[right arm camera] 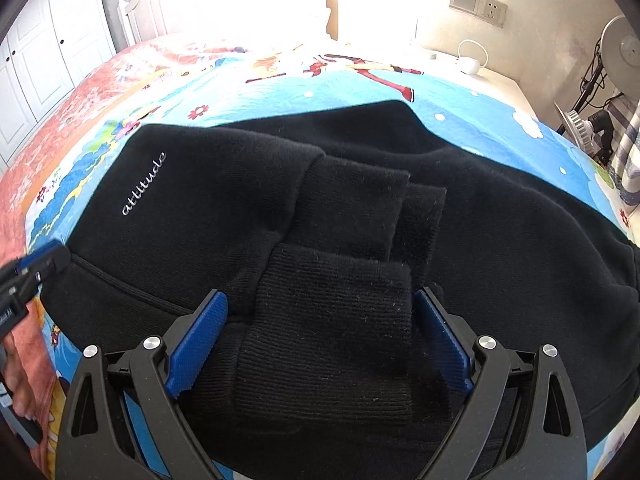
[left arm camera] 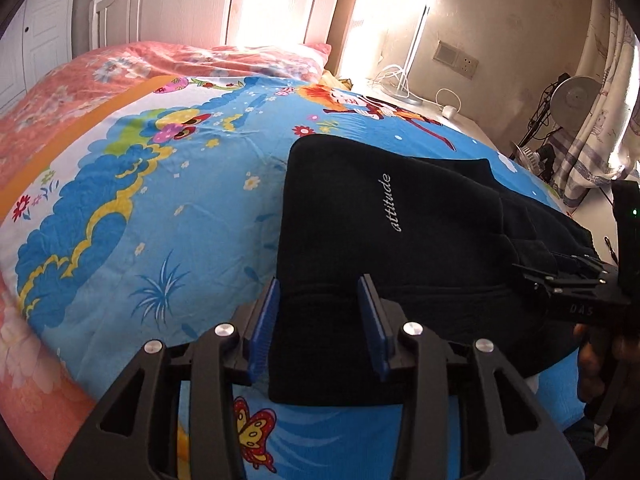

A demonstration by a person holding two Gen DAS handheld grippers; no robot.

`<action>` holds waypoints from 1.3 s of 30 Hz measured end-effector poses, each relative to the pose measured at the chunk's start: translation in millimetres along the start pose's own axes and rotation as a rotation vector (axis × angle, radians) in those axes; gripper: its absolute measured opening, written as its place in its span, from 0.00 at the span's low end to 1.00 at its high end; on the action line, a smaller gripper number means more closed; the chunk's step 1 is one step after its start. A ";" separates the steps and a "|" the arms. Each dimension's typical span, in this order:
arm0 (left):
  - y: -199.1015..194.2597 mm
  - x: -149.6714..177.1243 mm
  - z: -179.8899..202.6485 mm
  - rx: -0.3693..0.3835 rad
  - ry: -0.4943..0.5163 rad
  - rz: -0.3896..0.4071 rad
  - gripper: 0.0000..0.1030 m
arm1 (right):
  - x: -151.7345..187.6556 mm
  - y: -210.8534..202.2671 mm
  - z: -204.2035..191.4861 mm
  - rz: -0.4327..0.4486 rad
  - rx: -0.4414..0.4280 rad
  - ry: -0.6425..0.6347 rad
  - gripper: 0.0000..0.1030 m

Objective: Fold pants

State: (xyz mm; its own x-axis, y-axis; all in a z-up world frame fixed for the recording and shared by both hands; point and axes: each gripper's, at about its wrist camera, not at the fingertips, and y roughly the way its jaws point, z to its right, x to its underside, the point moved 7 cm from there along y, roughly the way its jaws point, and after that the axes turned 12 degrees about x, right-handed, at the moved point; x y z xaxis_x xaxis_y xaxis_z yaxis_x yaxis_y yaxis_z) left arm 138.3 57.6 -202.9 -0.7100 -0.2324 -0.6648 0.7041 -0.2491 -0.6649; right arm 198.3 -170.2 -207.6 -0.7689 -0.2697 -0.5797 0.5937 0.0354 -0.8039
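One pants [left arm camera: 384,240], two claws [left arm camera: 320,312]

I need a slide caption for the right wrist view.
Black pants folded on cartoon bedsheet, ribbed cuff between open hand-held gripper.

A cartoon-print bedsheet [left arm camera: 160,184] covers the bed; a white fan [left arm camera: 576,98] (partly hidden) stands beside a wall socket [right arm camera: 478,6].

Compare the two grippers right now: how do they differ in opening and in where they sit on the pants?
The left gripper stands narrower, its blue pads at the left edge of the pants; the right gripper gapes wider. The left straddles flat cloth near the bedsheet; the right straddles the ribbed cuff. Neither visibly pinches the cloth.
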 end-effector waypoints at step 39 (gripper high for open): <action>-13.1 25.5 -2.8 0.059 -0.046 0.002 0.50 | -3.0 8.2 -4.2 0.017 0.148 -0.072 0.82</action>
State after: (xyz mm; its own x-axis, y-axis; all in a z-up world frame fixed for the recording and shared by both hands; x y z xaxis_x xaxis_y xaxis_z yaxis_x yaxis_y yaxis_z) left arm 111.0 57.6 -212.1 -0.7095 -0.2757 -0.6485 0.7044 -0.3030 -0.6418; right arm 204.5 -165.0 -213.0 -0.7424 -0.3385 -0.5782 0.6393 -0.0998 -0.7624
